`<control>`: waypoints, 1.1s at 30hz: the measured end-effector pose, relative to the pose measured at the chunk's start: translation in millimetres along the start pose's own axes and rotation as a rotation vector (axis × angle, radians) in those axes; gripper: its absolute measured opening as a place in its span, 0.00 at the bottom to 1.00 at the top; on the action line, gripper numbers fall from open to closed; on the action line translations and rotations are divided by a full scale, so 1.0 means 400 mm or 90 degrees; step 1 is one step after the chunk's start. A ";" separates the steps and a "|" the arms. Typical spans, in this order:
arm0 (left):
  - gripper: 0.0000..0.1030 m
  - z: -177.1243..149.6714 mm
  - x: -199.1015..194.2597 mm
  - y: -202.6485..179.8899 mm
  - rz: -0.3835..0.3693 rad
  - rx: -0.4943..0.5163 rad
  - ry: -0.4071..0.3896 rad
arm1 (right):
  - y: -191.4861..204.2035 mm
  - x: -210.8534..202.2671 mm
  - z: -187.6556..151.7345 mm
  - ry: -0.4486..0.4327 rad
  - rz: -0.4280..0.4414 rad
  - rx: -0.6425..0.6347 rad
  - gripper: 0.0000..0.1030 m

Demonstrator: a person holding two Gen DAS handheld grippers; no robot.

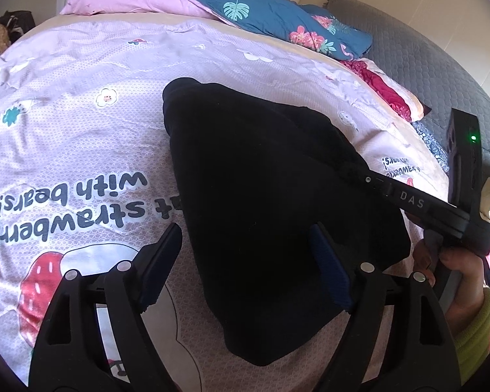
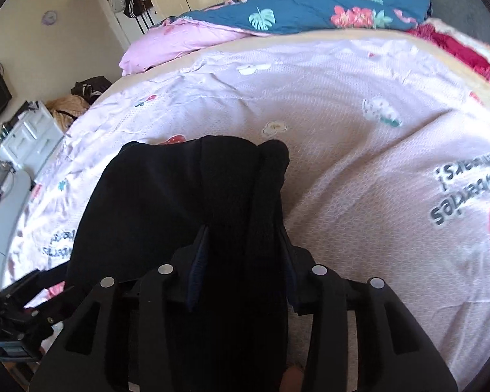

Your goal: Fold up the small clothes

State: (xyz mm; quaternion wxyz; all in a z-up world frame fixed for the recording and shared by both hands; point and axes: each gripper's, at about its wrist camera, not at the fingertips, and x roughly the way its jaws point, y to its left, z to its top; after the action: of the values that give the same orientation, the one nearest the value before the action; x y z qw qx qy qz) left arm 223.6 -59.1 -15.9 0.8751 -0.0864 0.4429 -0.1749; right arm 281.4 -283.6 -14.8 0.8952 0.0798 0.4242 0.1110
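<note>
A small black garment [image 1: 261,196] lies bunched on a pink printed bedsheet [image 1: 81,130]. My left gripper [image 1: 245,245] is open, its fingers spread over the garment's near left edge. The right gripper's body [image 1: 434,209] reaches into the garment's right side in the left wrist view. In the right wrist view my right gripper [image 2: 245,254] has its fingers closed in on a thick fold of the black garment [image 2: 186,196], which runs between them and over the sheet [image 2: 359,170].
A pink pillow [image 1: 121,0] and a blue floral quilt [image 1: 271,16] lie at the bed's far end. A red blanket [image 1: 385,88] and grey cover [image 1: 424,62] are at the right. White drawers [image 2: 29,137] and clutter stand left of the bed.
</note>
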 end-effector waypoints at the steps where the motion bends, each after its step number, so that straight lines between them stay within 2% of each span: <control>1: 0.72 -0.001 -0.001 0.000 0.001 0.000 0.000 | 0.001 -0.003 0.000 -0.001 -0.001 -0.003 0.39; 4: 0.72 -0.006 -0.004 0.005 0.002 -0.002 0.001 | -0.011 -0.021 0.006 -0.019 0.006 0.012 0.45; 8: 0.73 -0.013 -0.004 0.013 -0.003 -0.010 0.006 | -0.061 -0.075 0.052 -0.092 0.010 0.081 0.45; 11: 0.73 -0.016 -0.001 0.015 -0.004 -0.014 0.010 | -0.068 -0.082 0.097 -0.108 0.022 0.093 0.46; 13: 0.75 -0.018 0.002 0.014 0.001 -0.015 0.010 | -0.042 -0.060 0.122 -0.084 0.029 0.061 0.45; 17: 0.76 -0.018 0.002 0.016 0.000 -0.017 0.011 | 0.016 0.028 0.148 -0.019 -0.007 -0.017 0.41; 21: 0.76 -0.017 0.000 0.013 0.004 -0.010 0.008 | 0.031 0.109 0.130 0.051 -0.044 -0.039 0.37; 23: 0.76 -0.014 0.001 0.009 0.004 -0.008 0.007 | 0.037 0.125 0.118 0.055 -0.041 -0.053 0.17; 25: 0.76 -0.009 -0.002 0.008 0.004 -0.009 0.004 | 0.053 0.111 0.115 0.031 -0.045 -0.081 0.08; 28: 0.76 0.003 -0.020 0.011 -0.005 -0.015 -0.011 | 0.086 0.048 0.123 -0.036 -0.029 -0.116 0.07; 33: 0.76 0.004 -0.024 0.002 -0.014 -0.012 -0.011 | 0.088 -0.052 0.152 -0.108 -0.015 -0.121 0.06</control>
State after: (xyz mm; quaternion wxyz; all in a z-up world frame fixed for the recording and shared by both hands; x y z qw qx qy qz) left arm 219.8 -54.8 -8.0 0.8761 -0.1011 0.4357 -0.1800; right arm 311.1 -258.2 47.2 0.9326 -0.0013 0.3357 0.1328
